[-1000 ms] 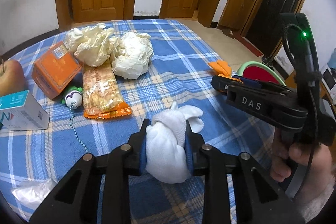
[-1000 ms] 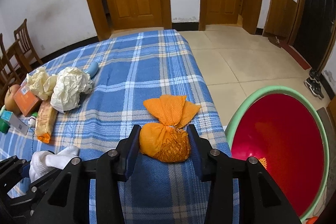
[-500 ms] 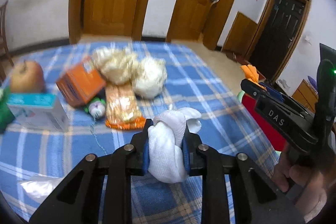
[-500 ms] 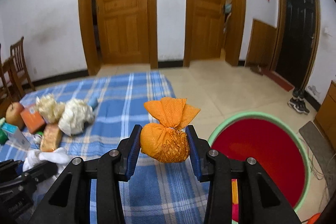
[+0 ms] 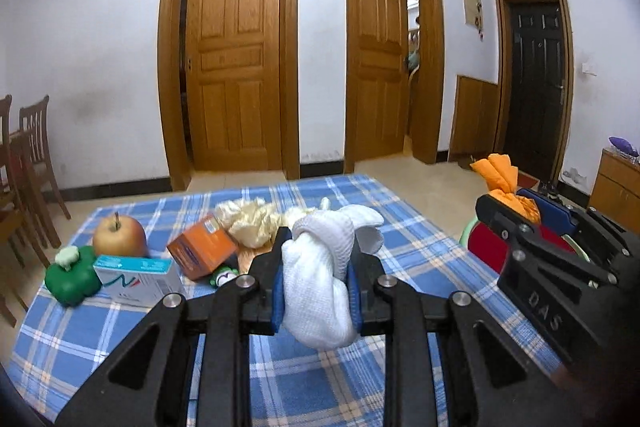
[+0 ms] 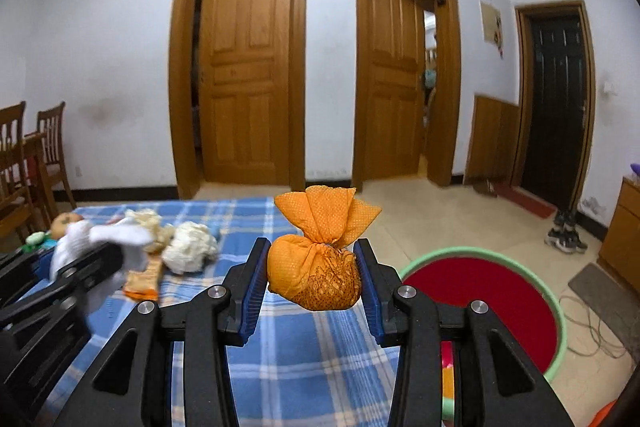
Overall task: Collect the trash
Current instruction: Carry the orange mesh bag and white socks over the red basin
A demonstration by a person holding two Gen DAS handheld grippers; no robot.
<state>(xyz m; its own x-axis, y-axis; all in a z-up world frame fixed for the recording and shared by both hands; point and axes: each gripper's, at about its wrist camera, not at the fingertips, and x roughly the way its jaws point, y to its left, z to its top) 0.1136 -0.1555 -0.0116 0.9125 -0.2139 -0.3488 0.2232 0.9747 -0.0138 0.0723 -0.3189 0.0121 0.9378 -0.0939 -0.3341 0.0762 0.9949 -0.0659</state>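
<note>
My left gripper [image 5: 318, 283] is shut on a white knotted cloth bundle [image 5: 320, 279] and holds it above the blue plaid table [image 5: 120, 339]. My right gripper [image 6: 312, 279] is shut on an orange knotted bundle [image 6: 314, 267], held above the table's right edge, left of a red basin with a green rim [image 6: 492, 303] on the floor. The right gripper also shows in the left wrist view [image 5: 516, 211]. The left gripper with the white bundle also shows in the right wrist view [image 6: 96, 247].
On the table lie crumpled paper wads [image 5: 250, 223], an orange box [image 5: 202, 253], a white-teal box [image 5: 136, 275], an apple [image 5: 119, 237], a green toy [image 5: 72, 277] and a snack packet [image 6: 144, 281]. Chairs [image 5: 28, 163] stand at left. Shoes [image 6: 566, 233] lie on the floor.
Both grippers have lifted and tilted up with their bundles; the views now look level across the room instead of down at the table.
</note>
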